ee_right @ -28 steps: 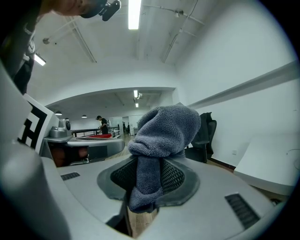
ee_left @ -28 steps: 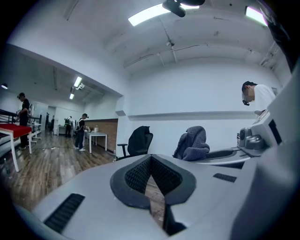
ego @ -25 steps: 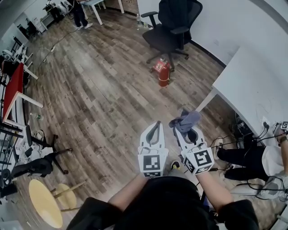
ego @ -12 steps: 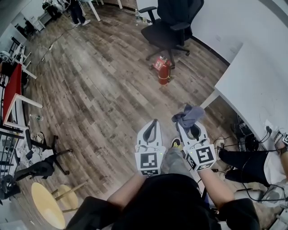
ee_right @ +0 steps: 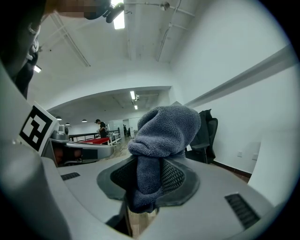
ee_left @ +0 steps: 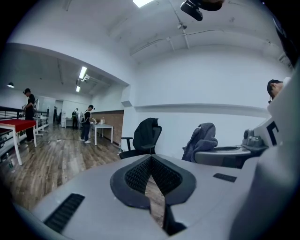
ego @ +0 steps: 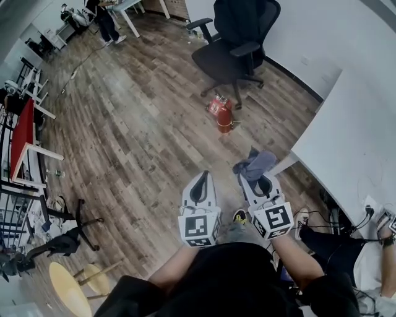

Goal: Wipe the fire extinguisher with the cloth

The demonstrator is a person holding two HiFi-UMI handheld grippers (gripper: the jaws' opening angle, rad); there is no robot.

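The red fire extinguisher (ego: 221, 113) lies on the wood floor beside a black office chair (ego: 238, 38), well ahead of both grippers. My right gripper (ego: 253, 174) is shut on a bunched grey-blue cloth (ego: 256, 165), which sticks up past the jaw tips; in the right gripper view the cloth (ee_right: 161, 132) fills the middle, pinched between the ribbed pads of the right gripper (ee_right: 147, 183). My left gripper (ego: 202, 178) is held level beside it, shut with nothing in it. In the left gripper view the left gripper (ee_left: 151, 161) has its jaws together, with the cloth (ee_left: 201, 139) off to the right.
A white table (ego: 356, 117) runs along the right, with cables and a seated person's legs (ego: 328, 238) below it. A red table (ego: 22, 127), racks and a dark stool (ego: 65, 238) line the left edge. A person (ego: 105, 17) stands far back.
The view has moved forward: the extinguisher and chair sit lower in the frame and look closer. Both grippers keep their pose, and the cloth stays pinched in the right one.
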